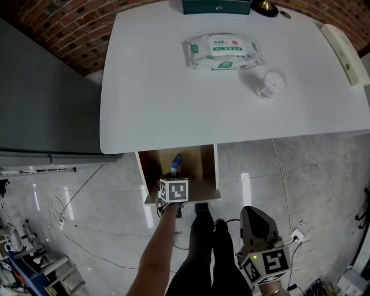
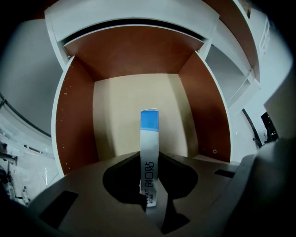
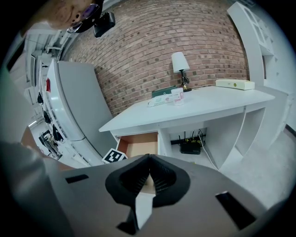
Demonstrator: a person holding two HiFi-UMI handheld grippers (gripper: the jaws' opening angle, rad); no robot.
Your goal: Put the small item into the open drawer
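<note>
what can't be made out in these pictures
Left gripper view: whether the slim blue-and-white box touches the drawer floor, seen end-on.
Head view: drawer's near end, behind the left hand-held gripper.
Head view: wipes pack print, too small; green case, cut by top edge.

The white table spreads ahead of my left gripper. Well beyond the gripper, a little to its right, a wipes pack lies on it, with a small white container just right of that. A green box and a lamp base sit at the far edge, and a cream bar lies far right. Beneath the gripper, the open drawer juts out over the grey floor, where cables trail to the left.
</note>
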